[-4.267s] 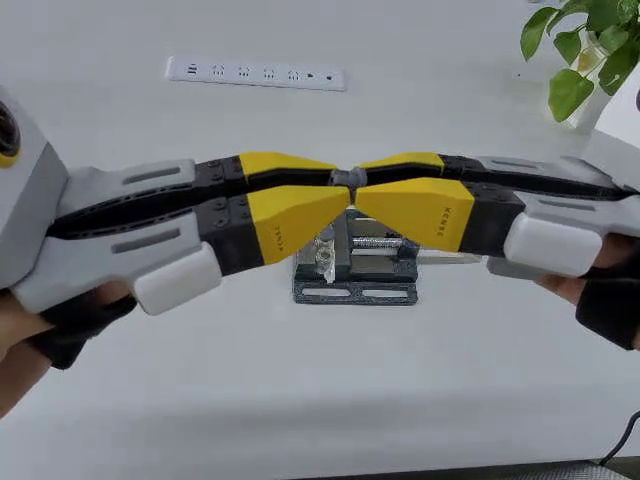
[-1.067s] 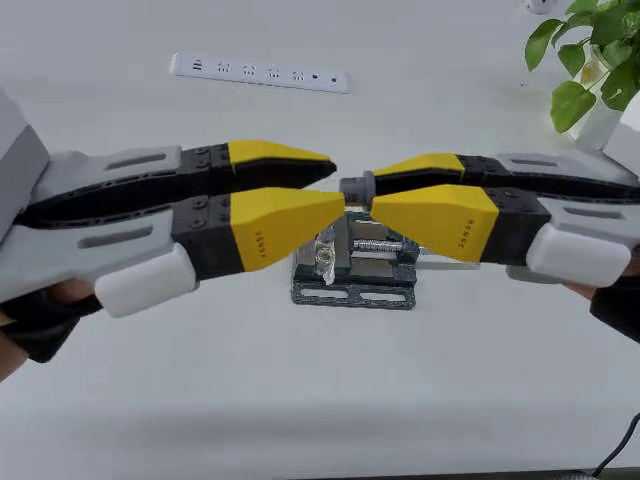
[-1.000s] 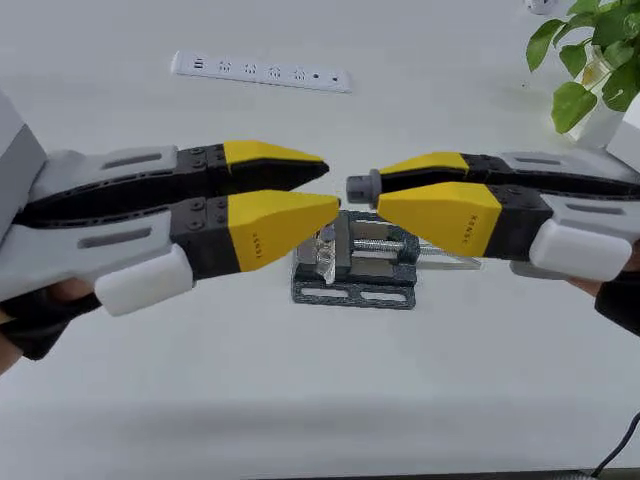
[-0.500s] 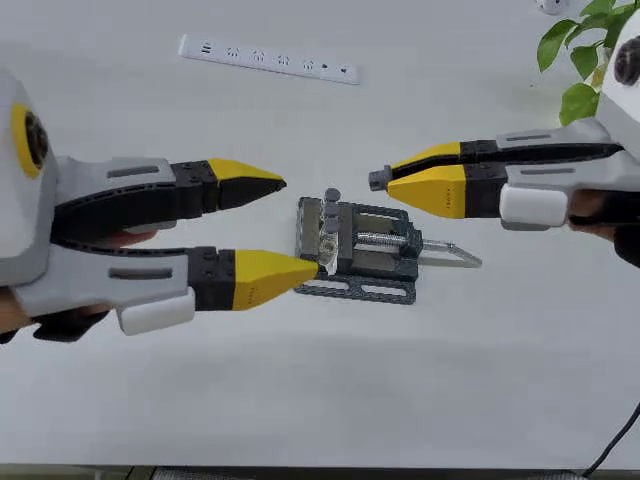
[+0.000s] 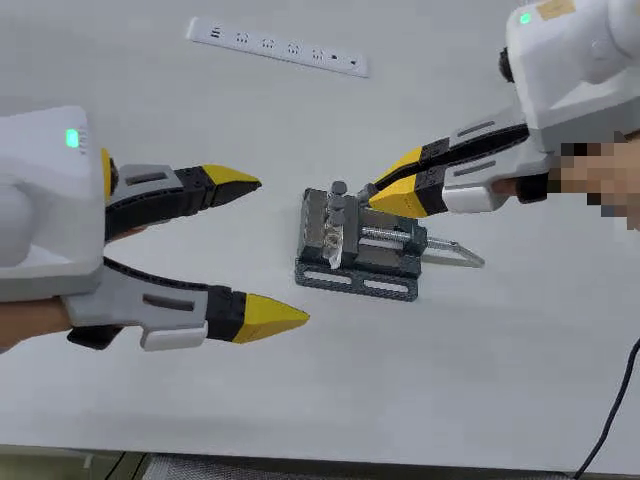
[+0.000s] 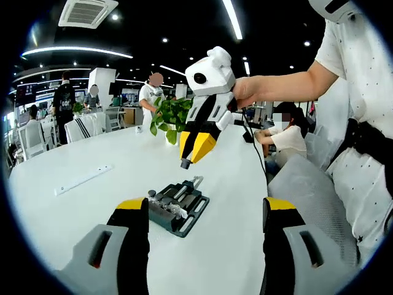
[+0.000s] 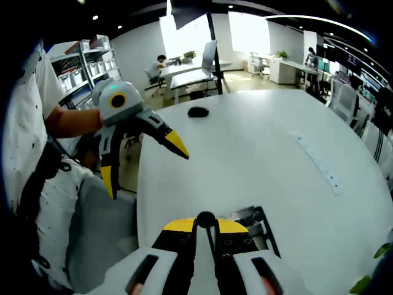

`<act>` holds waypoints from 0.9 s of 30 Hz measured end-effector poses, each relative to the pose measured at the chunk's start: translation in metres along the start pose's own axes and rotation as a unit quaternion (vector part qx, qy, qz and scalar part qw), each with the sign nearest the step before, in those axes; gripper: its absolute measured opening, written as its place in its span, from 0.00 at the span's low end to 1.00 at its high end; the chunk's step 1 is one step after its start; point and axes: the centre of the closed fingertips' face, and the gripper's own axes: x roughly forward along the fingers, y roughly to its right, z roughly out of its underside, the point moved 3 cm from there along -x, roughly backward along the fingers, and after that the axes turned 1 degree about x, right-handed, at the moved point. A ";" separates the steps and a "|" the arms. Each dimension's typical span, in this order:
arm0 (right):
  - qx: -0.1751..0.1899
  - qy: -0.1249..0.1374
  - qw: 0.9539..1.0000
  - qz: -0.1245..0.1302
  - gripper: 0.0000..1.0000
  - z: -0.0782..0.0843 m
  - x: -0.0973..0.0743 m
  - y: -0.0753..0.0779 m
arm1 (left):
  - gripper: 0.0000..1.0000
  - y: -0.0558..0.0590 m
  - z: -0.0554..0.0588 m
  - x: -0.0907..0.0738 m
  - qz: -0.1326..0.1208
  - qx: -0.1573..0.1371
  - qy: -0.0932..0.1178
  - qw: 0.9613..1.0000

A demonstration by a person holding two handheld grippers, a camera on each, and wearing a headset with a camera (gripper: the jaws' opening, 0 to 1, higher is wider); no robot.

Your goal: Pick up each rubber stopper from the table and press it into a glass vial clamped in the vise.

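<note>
A dark metal vise [image 5: 357, 262] sits mid-table and clamps glass vials [image 5: 327, 236]; a grey stopper [image 5: 338, 188] tops one of them. My right gripper [image 5: 370, 194] hangs just right of and above the vise's vial end, shut on a small dark rubber stopper [image 7: 206, 218]. From the left gripper view the same stopper [image 6: 183, 165] pokes out of the right gripper's yellow tips above the vise [image 6: 178, 206]. My left gripper [image 5: 278, 250] stands open and empty to the left of the vise, with its yellow fingertips [image 6: 132, 206] wide apart.
A white power strip [image 5: 277, 47] lies at the table's far side. A black cable [image 5: 612, 420] runs off the near right corner. A potted plant [image 6: 169, 117] and a dark mouse [image 7: 198, 112] stand elsewhere on the table. People sit and stand in the room behind.
The left gripper let go of the stopper, opened wide and drew back left. The right gripper, still shut on the stopper, pulled away right, then came down beside the vise's vials.
</note>
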 end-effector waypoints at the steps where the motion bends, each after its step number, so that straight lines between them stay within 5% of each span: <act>1: -0.013 -0.017 1.000 0.004 0.06 0.002 0.004 0.002 | 0.78 0.001 0.004 0.002 0.000 0.003 -0.006 1.000; 11: -0.053 -0.108 0.993 0.000 0.06 0.019 0.042 0.018 | 0.97 0.004 0.017 0.014 -0.002 0.009 -0.020 1.000; 19: -0.077 -0.160 0.984 0.001 0.06 0.030 0.063 0.026 | 0.99 0.006 0.023 0.015 0.000 0.004 -0.020 1.000; 27: -0.081 -0.184 0.980 0.002 0.06 0.039 0.074 0.032 | 0.99 0.004 0.028 0.014 0.002 0.000 -0.021 1.000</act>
